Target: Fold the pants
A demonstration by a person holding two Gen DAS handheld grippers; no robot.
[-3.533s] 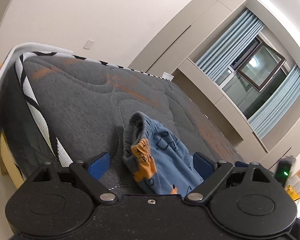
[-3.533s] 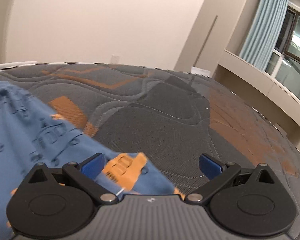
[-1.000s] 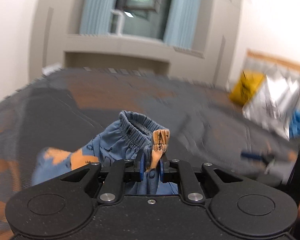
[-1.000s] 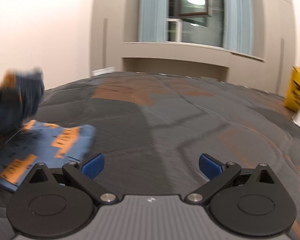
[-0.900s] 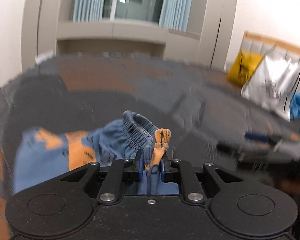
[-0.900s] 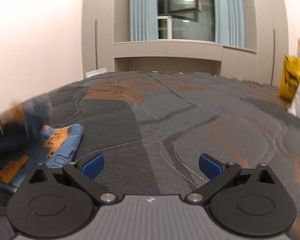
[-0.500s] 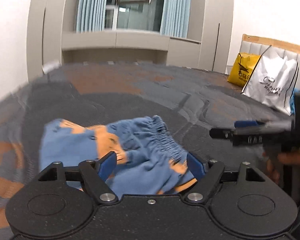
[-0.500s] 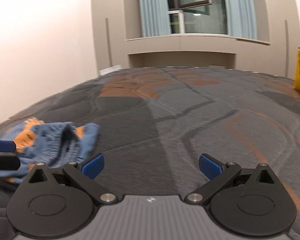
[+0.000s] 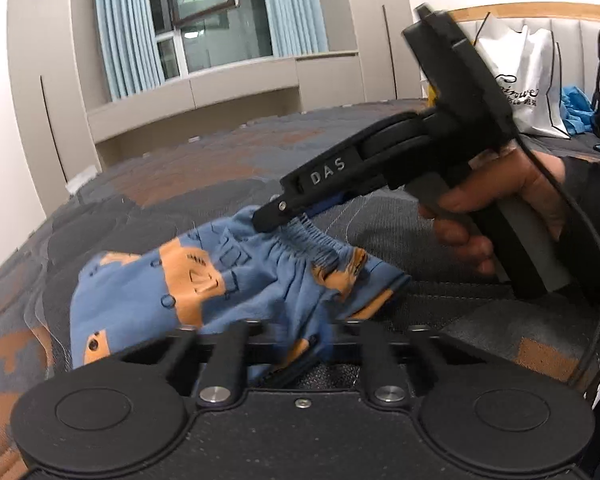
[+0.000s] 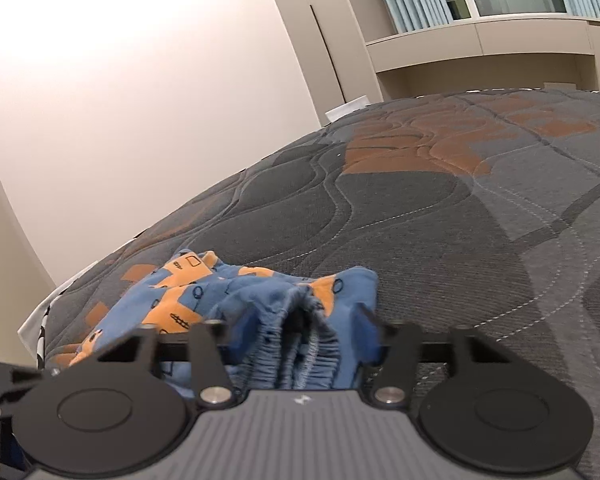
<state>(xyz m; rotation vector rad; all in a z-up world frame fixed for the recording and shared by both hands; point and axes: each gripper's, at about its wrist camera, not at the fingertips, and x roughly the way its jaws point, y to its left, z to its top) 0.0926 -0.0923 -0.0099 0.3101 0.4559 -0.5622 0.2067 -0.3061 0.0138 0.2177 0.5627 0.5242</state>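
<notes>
- Nearest, the left tongs [image 9: 300, 354] are clenched on the near edge of the pants [image 9: 148, 300]; blue cloth runs straight into the shut jaws.
- The pants, blue with orange patches, lie crumpled on the bed [image 9: 440, 216], near its corner by the wall, not yet spread flat.
- A little further on, the right tongs [image 10: 296, 336] straddle the gathered elastic waistband [image 10: 300, 348]. Their jaws are closing, with the ruffled band bunched between them; whether the pads press the cloth yet I cannot tell.
- From the left view, the right tongs reach in from the right, tips at the waistband's far side, carried by a person's hand [image 9: 500, 208].
- Judged step: get a firm hold on the waistband at two points, to lift and shake the garment straight.
- To do it well, let the right jaws take both layers of the elastic, not just one ruffle, then draw the two grips apart until the band is taut.
- Lift only after that, so that the legs hang free and untwisted.
- Furthest, a white bag [image 9: 528, 80] leans on the headboard.
</notes>
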